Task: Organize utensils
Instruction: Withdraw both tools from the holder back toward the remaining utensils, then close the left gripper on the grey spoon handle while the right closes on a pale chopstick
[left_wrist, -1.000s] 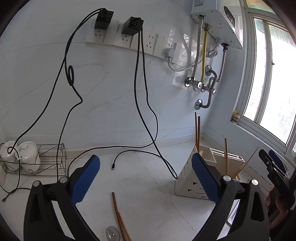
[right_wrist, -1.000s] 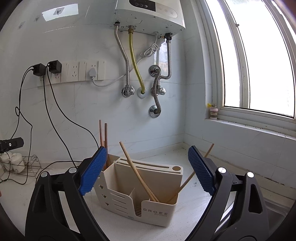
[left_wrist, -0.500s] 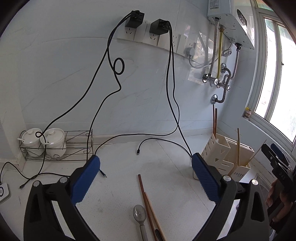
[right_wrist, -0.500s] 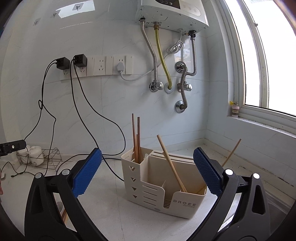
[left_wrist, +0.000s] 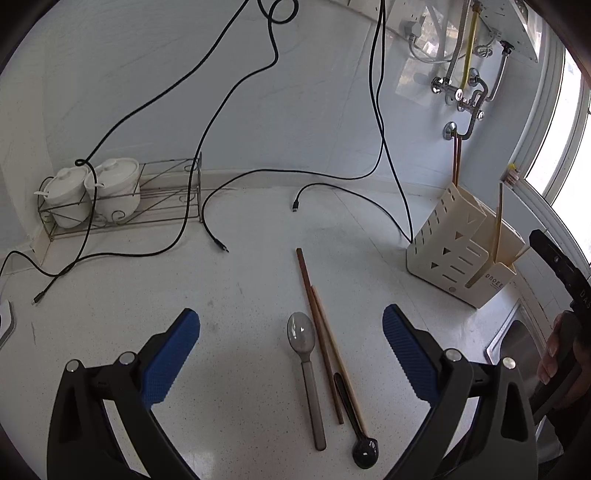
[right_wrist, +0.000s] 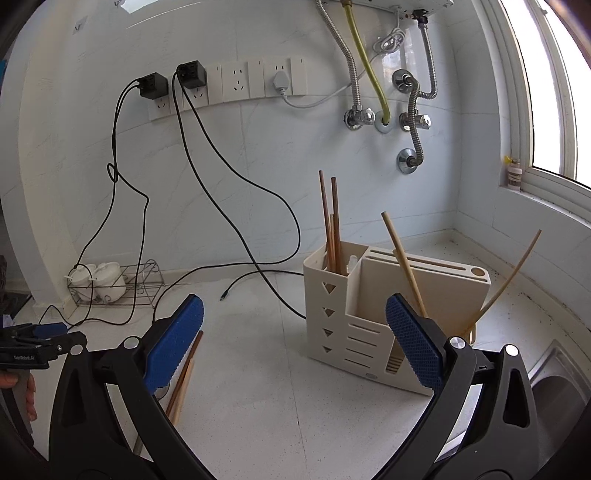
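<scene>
Both claws are wide apart and hold nothing, the left claw (left_wrist: 291, 354) above the spoon (left_wrist: 306, 365) and chopsticks (left_wrist: 325, 343) on the counter, so next it must drop, pinch one, and carry it to the holder (left_wrist: 458, 258).

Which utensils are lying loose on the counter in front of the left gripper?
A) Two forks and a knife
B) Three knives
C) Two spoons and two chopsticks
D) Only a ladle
C: a grey spoon, a black spoon and two chopsticks lie side by side on the counter.
</scene>
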